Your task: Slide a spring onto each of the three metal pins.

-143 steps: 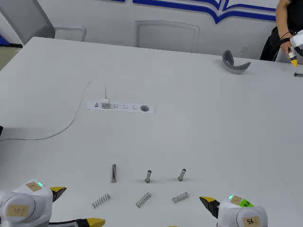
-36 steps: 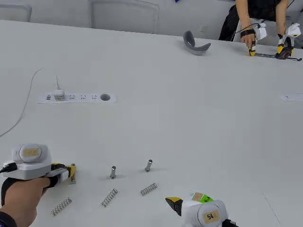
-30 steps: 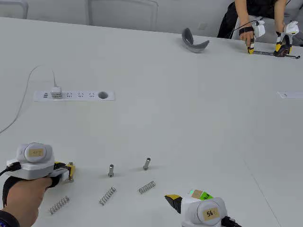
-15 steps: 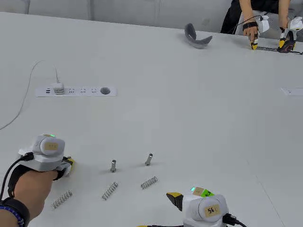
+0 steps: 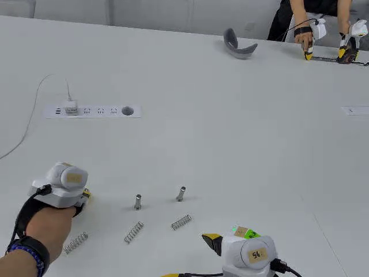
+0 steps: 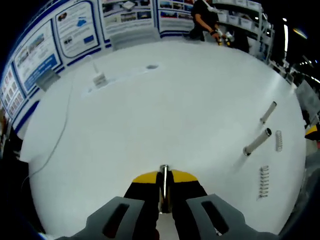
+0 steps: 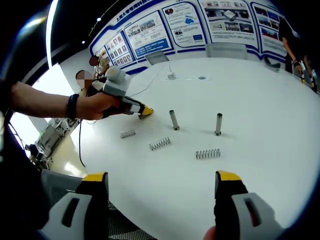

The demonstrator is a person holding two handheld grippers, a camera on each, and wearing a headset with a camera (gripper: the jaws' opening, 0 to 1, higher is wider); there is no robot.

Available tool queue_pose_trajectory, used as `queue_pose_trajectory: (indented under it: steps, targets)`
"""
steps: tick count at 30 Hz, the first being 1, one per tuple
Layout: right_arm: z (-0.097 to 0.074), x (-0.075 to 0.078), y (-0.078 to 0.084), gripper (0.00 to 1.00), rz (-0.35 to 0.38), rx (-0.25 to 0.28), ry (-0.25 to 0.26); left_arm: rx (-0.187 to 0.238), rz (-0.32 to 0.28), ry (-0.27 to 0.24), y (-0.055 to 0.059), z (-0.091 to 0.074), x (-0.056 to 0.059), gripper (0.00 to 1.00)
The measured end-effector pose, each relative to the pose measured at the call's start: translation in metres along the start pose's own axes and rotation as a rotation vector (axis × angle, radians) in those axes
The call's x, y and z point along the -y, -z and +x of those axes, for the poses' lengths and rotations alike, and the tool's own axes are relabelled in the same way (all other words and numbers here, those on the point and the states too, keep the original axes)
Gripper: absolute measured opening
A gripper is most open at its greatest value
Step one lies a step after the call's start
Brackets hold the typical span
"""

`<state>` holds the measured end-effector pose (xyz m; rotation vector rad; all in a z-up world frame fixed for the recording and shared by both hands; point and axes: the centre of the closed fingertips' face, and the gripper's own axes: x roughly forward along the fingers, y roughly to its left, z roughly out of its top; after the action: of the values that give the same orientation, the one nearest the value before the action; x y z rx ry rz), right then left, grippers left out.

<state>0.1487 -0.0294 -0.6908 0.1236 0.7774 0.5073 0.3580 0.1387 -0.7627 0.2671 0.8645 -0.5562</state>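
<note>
Grips one metal pin (image 6: 163, 192) in closed left gripper (image 6: 163, 176). Holds right gripper (image 7: 161, 176) wide open, empty; springs (image 7: 160, 144) just ahead, standing pins (image 7: 173, 120) beyond. Judged pin-holding step; next calls for pinching nearest spring (image 7: 207, 153).

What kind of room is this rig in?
Likely an office meeting room or lab used for recording: a big white table with a power strip, wall posters, and a second person working at the far end.
</note>
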Motion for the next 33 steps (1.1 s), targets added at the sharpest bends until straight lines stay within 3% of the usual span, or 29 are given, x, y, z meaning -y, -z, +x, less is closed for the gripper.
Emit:
queue_pose_trajectory:
  steps: [2, 8, 22, 33]
  targets:
    - [-0.001, 0.001, -0.001, 0.89, 0.002, 0.004, 0.002, 0.043, -0.061, 0.021, -0.004, -0.003, 0.001, 0.07]
    - [-0.002, 0.003, 0.0, 0.89, 0.01, 0.007, 0.008, 0.066, -0.098, 0.015, -0.004, -0.016, -0.007, 0.07]
    - [-0.001, 0.0, -0.003, 0.89, 0.013, 0.019, 0.003, 0.108, -0.146, 0.016, -0.006, -0.034, -0.014, 0.07]
    - [-0.002, -0.002, -0.005, 0.88, 0.008, 0.025, 0.001, 0.134, -0.16, 0.023, -0.002, -0.048, -0.012, 0.07]
